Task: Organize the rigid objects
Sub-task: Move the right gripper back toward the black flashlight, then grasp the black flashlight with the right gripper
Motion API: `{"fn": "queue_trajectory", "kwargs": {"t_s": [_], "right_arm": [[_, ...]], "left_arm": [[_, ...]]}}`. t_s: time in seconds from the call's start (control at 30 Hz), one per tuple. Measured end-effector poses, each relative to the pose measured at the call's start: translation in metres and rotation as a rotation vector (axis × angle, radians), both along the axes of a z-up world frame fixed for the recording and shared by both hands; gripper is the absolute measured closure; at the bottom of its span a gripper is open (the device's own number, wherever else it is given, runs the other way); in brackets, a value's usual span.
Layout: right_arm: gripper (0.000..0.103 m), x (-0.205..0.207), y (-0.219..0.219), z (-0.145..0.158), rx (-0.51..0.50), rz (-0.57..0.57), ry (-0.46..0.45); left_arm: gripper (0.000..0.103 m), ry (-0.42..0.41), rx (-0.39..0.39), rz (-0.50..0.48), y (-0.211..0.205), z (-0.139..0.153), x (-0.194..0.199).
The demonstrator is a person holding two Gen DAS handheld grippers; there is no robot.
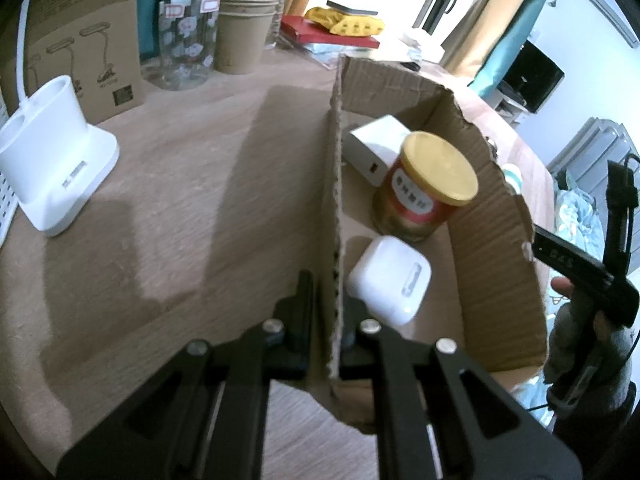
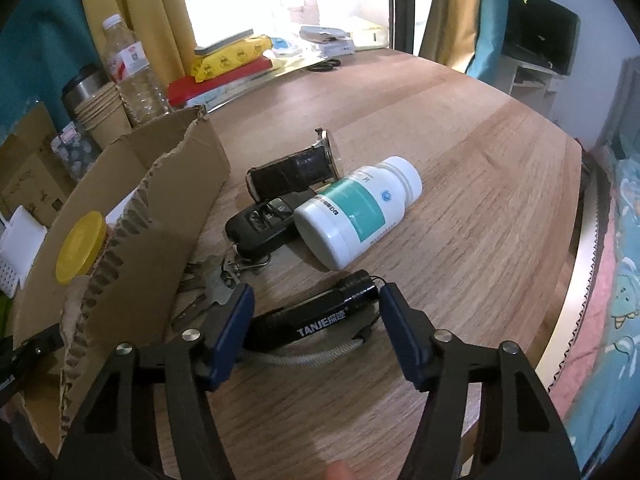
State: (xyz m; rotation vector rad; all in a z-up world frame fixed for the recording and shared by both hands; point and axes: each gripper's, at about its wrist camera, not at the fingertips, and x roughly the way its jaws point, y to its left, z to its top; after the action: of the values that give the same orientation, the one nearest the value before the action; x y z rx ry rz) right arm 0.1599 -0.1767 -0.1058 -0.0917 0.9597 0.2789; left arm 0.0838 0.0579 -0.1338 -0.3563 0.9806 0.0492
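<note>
Spanning a curtained window's room, the wooden tabletop [image 2: 460, 184] carries a cardboard box [image 1: 496, 248], its near wall pinched by the left claw [image 1: 334, 320]; the right claw [image 2: 316, 328] gapes around a black flashlight [image 2: 320, 316], pads clear.

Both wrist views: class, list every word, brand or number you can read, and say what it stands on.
"TANJE", followed by two Chinese characters: black flashlight.
White pill bottle: label print too small to read.
Yellow-lidded can: Chinese label, blurred.
Cardboard lamp carton: print unreadable.

Bkgd: paper cups [image 1: 244, 40], water bottle [image 2: 134, 72], maybe a monitor [image 2: 540, 36].
</note>
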Motion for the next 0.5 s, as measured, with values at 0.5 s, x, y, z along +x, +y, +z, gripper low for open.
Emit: {"fn": "queue_trajectory", "kwargs": {"t_s": [0.5], "right_arm": [[0.070,-0.0047,-0.0012,-0.0073,-0.041,0.013,-0.007]], "left_arm": [[0.095,0.000,0.000,0.000,0.0010,-0.0001,0.0004]]}}
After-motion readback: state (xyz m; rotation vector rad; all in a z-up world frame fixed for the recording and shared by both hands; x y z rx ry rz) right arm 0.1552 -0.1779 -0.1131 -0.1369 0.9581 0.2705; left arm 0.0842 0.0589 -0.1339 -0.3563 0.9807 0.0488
